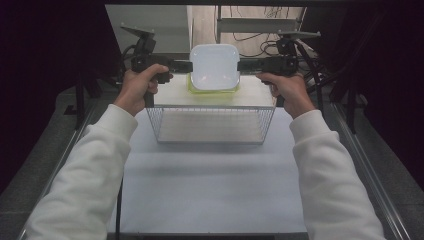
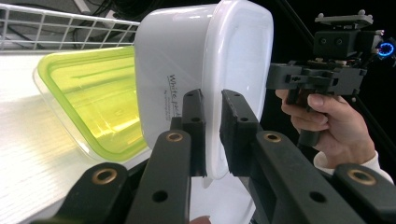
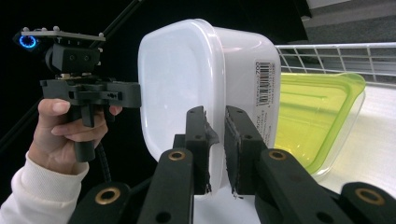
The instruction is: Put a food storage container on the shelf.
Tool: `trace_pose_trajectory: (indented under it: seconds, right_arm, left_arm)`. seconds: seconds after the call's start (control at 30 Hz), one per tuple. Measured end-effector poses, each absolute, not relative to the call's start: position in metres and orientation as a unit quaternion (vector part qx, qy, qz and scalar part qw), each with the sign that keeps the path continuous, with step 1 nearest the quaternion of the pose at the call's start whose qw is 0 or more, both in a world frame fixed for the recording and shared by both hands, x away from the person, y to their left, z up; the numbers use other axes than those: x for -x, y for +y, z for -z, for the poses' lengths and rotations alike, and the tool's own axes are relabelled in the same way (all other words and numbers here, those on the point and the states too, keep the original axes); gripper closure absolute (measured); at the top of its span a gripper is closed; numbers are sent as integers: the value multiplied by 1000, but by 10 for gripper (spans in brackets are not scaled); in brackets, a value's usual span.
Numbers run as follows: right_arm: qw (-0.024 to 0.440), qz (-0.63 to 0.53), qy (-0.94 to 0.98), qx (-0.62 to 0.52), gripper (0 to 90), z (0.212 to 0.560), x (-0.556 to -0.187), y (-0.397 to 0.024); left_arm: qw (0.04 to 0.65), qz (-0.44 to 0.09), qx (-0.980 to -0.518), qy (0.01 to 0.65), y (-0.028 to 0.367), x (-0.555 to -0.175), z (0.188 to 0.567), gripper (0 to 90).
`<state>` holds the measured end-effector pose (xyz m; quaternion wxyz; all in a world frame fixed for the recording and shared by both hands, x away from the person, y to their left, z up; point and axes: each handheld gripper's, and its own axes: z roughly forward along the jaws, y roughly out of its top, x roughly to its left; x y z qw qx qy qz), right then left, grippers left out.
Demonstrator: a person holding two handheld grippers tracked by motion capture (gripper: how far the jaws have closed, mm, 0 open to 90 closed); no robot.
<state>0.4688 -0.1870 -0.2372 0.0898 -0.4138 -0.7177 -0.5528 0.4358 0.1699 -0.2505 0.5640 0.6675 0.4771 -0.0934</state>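
The high view showed the white box (image 1: 215,66) held in the air above the green box (image 1: 194,88) on the wire basket (image 1: 210,125), each claw, left (image 1: 189,66) and right (image 1: 241,65), clenched on its rim, so both should probably move level together.

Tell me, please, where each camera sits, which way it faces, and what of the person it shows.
High view: above the person's side, facing forward and down on the table; both white sleeves and hands enter from below.
Left gripper view: rides the left gripper, looking along its jaws, which clamp the white container; the person's other hand shows beyond.
Right gripper view: rides the right gripper, looking along its jaws, clamped on the opposite rim.
Shared: both gripper views show the white container, the green-lidded container and the wire basket.
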Motion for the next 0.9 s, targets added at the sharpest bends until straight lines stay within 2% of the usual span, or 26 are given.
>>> trace_pose_trajectory:
  seconds: [0.9]
  right_arm:
    - [134,524,-701,464,791,256,-508,-185]
  left_arm:
    - [552,131,-646,511,171,-470,270,808]
